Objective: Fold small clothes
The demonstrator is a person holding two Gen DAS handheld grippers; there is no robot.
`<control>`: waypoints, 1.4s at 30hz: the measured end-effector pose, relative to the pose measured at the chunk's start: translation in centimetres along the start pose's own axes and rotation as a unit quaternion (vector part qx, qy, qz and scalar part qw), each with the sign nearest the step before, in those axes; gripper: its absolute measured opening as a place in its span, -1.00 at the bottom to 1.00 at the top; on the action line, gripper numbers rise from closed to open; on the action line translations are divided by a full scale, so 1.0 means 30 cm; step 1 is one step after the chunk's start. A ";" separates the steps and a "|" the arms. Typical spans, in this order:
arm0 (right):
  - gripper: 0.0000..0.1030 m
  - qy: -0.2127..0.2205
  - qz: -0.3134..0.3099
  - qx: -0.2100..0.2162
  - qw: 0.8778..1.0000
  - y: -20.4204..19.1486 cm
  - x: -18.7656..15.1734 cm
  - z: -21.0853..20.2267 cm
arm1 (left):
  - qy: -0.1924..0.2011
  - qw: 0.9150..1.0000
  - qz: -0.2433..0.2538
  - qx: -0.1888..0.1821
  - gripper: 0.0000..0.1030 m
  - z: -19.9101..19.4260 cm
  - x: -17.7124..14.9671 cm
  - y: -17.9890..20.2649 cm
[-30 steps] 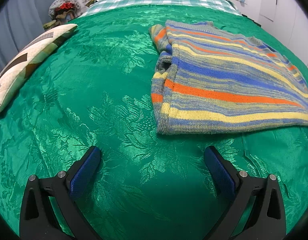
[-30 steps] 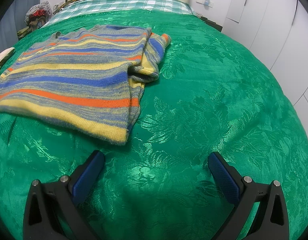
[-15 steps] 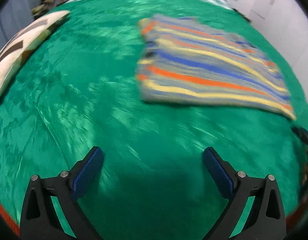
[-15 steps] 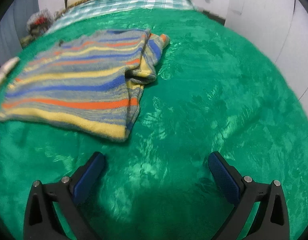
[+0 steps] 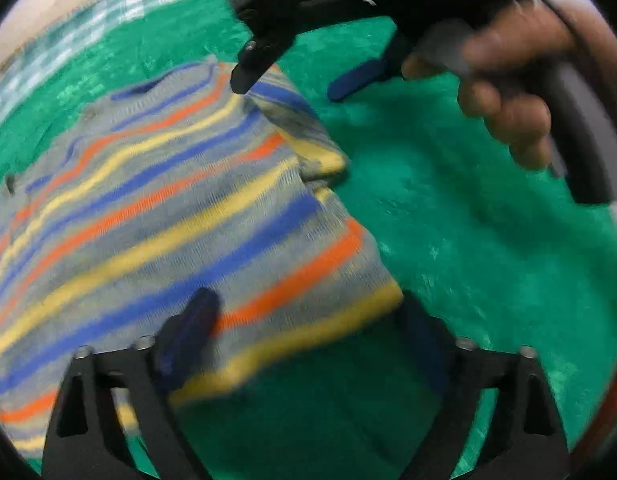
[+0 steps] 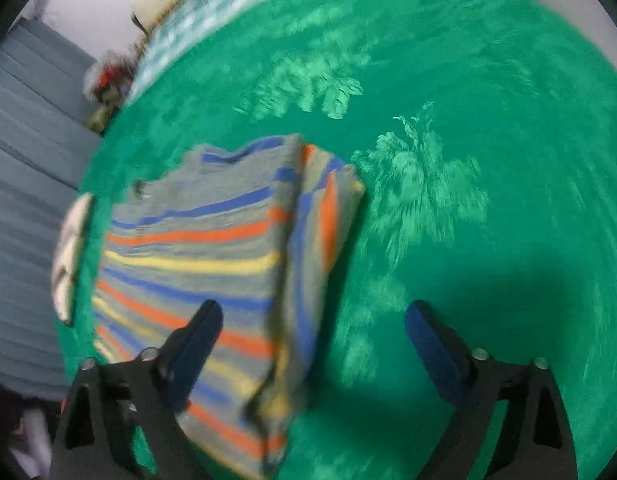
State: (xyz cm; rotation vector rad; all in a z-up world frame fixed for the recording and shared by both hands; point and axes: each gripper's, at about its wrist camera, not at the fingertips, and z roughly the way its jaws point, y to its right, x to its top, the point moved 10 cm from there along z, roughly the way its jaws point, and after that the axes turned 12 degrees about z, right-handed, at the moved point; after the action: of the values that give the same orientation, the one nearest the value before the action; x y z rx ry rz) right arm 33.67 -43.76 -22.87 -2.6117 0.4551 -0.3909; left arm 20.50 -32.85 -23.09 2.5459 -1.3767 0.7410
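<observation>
A striped sweater [image 5: 168, 208] in grey, blue, orange and yellow lies folded on the green bedspread [image 5: 468, 240]. My left gripper [image 5: 308, 332] hovers over the sweater's near right corner; its jaws are closing, with the yellow hem between them and the pads not pressing on it. In the same view my right gripper [image 5: 300, 80] is over the sweater's far right edge, held by a hand [image 5: 508, 92]. In the right wrist view the right gripper [image 6: 314, 340] straddles the sweater's [image 6: 196, 240] folded side edge, its jaws also closing without gripping. Both views are blurred by motion.
A patterned pillow [image 6: 70, 256] lies left of the sweater near the bed's edge. A checked blanket [image 6: 228, 12] covers the bed's head. A grey curtain [image 6: 24, 160] and a small heap of things [image 6: 104, 80] stand beyond the bed. Open bedspread [image 6: 468, 200] stretches right of the sweater.
Both grippers have swung in over the sweater from the bare bedspread and rolled. Their jaws have narrowed a little. The right gripper and its hand have come into the left wrist view.
</observation>
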 end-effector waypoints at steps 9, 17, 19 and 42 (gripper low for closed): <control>-0.78 -0.040 0.009 0.026 0.999 -0.128 0.116 0.151 | 0.049 0.998 -0.028 -0.006 -0.80 -0.137 0.012 -0.051; -0.79 0.023 -0.108 0.084 0.990 -0.695 0.087 -0.011 | 0.117 0.974 -0.193 0.026 -0.80 -0.503 -0.253 -0.425; -0.78 0.015 -0.139 0.093 0.986 -0.849 0.052 0.026 | 0.110 0.964 -0.240 0.040 -0.80 -0.533 -0.375 -0.531; -0.33 0.051 -0.288 0.099 0.951 -0.920 -0.467 0.053 | 0.075 0.949 -0.293 0.086 -0.18 -0.451 -0.626 -0.695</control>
State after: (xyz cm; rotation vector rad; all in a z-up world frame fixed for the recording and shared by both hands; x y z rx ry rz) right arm 28.39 -14.64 -13.64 -2.4888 -0.3203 -0.7179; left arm 24.28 -2.26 -18.57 2.7357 -0.4706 0.9296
